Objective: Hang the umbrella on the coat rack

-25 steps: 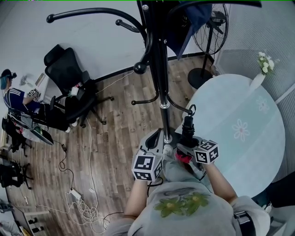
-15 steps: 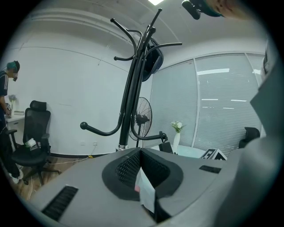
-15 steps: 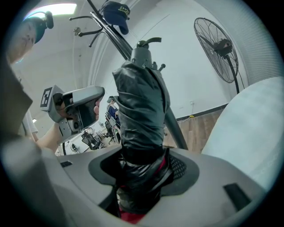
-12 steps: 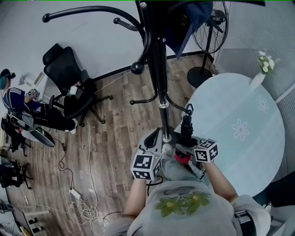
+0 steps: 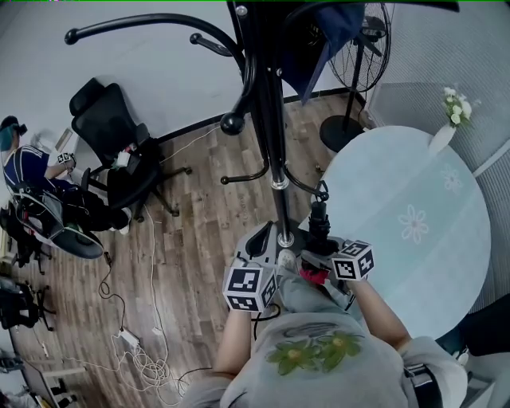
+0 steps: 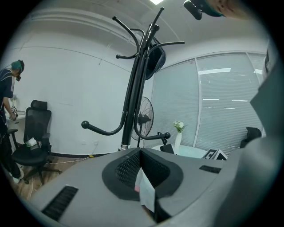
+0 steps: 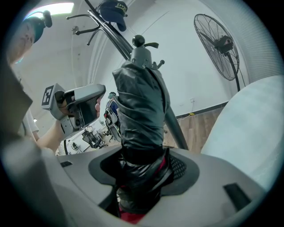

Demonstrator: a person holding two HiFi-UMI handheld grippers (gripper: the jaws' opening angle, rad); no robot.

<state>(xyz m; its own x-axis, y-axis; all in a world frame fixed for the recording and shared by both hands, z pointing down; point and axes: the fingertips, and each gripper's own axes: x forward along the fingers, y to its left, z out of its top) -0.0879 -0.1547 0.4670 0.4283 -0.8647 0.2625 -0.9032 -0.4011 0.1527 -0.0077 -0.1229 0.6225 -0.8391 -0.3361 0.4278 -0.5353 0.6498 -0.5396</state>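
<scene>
One coat rack (image 5: 271, 119) is standing in the upper middle of the head view, with one dark cap (image 7: 113, 9) hanging near its top, and one umbrella (image 7: 140, 115) and two grippers are showing below it at centre frame. One round pale table (image 5: 398, 223) is filling the right side, carrying a single vase of white flowers (image 5: 446, 127); one pedestal fan (image 5: 362, 48) is standing at the upper right, one black office chair (image 5: 111, 135) at the upper left, and one person (image 5: 24, 167) is bending at the far left edge. The right gripper (image 5: 323, 255) is clamping the umbrella, its pads pressing into the bunched fabric low on the bundle. The left gripper (image 6: 141, 153) is keeping its jaws drawn together, with a pale strip (image 6: 146, 190) edged in pink showing in the seam between them; what that strip is cannot be told. The umbrella is folded and black, its glossy cloth wrapping in creases, a grey collar and a black knob topping it and a bit of red peeking out beneath the jaws. It is rising upright from the right gripper just beside the rack's pole, its tip sitting close under one of the low hooks
</scene>
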